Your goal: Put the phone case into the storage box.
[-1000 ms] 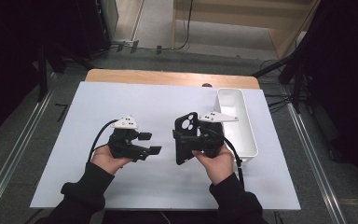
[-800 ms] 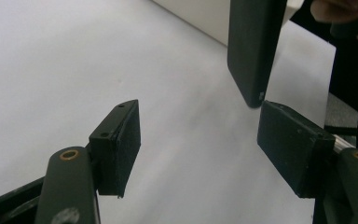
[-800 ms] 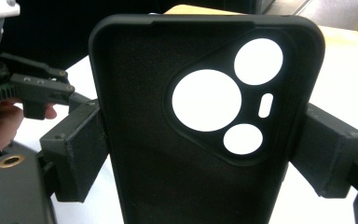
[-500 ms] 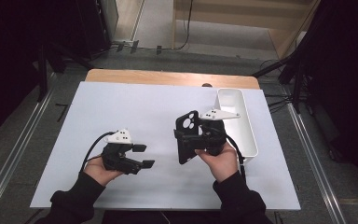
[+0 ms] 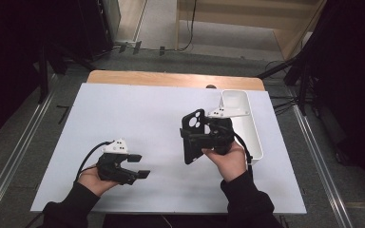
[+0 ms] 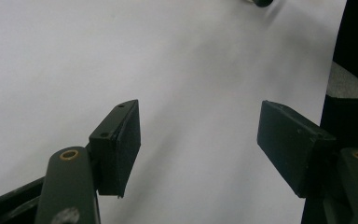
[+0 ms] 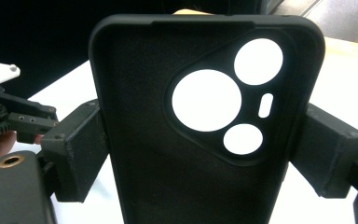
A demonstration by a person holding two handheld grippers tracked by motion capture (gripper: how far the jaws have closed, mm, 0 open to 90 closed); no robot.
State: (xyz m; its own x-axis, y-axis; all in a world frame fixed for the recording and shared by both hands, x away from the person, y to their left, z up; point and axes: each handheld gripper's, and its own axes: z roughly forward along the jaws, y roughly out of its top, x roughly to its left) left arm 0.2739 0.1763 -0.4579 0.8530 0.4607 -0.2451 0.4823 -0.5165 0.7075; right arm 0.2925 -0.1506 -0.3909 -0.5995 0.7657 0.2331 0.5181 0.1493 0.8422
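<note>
Compared against the two earlier high views: left gripper (image 5: 140, 166) shifted toward the near left of the white table (image 5: 138, 109) and lowered, now well apart from the phone case (image 5: 193, 135). Judged as a withdrawal, leaving the case to the right gripper (image 5: 204, 137) alone. No change of place seen in right gripper or case.

Left gripper: jaws parted moderately, nothing between the pads (image 6: 121, 144), bare table beyond.

Right gripper: jaws closed on the case's two long edges, pads (image 7: 77, 149) pressed against them. Case held upright above the table, right of centre, just left of the white tray (image 5: 247, 123), camera cut-outs uppermost.
</note>
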